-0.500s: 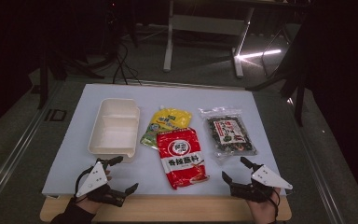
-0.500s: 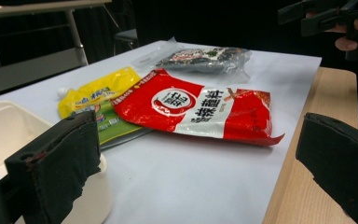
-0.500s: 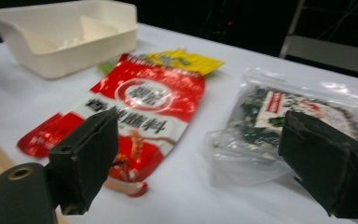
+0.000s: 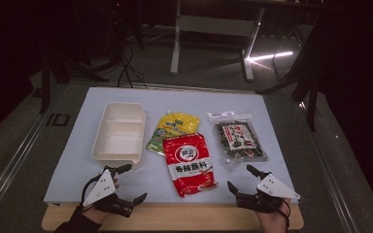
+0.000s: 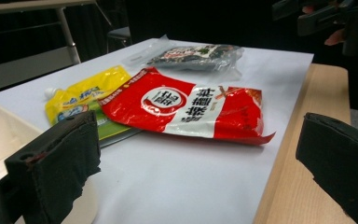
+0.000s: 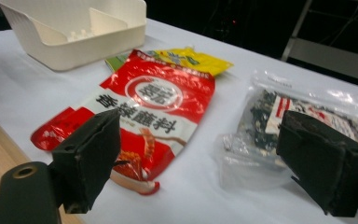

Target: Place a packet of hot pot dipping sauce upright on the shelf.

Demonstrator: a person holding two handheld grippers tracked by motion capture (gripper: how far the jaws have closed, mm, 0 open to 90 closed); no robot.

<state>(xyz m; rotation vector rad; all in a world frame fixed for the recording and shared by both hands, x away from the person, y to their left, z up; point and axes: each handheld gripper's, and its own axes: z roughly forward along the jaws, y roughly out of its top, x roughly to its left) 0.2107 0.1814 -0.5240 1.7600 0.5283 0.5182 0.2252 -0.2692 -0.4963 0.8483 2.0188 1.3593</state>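
Note:
A red seasoning pouch (image 4: 190,162) lies in the middle of the white sheet, partly over a yellow and green pouch (image 4: 174,127). Right of them lies a clear bag of dark dried food (image 4: 238,141). A cream two-compartment tray (image 4: 119,131) sits empty at the left. My left gripper (image 4: 135,182) hovers open near the front edge, just below the tray; its jaws frame the red pouch (image 5: 186,107) from the side with nothing between them. My right gripper (image 4: 239,176) stands open at the front right, pointing at the red pouch (image 6: 149,112) and the clear bag (image 6: 279,126).
The white sheet (image 4: 281,165) covers a wooden table whose bare front strip (image 4: 184,221) runs between the two hands. Beyond the table are a dark floor, cables and a grey stand (image 4: 213,29). The other hand's gripper (image 5: 326,18) shows at the top right of the left gripper view.

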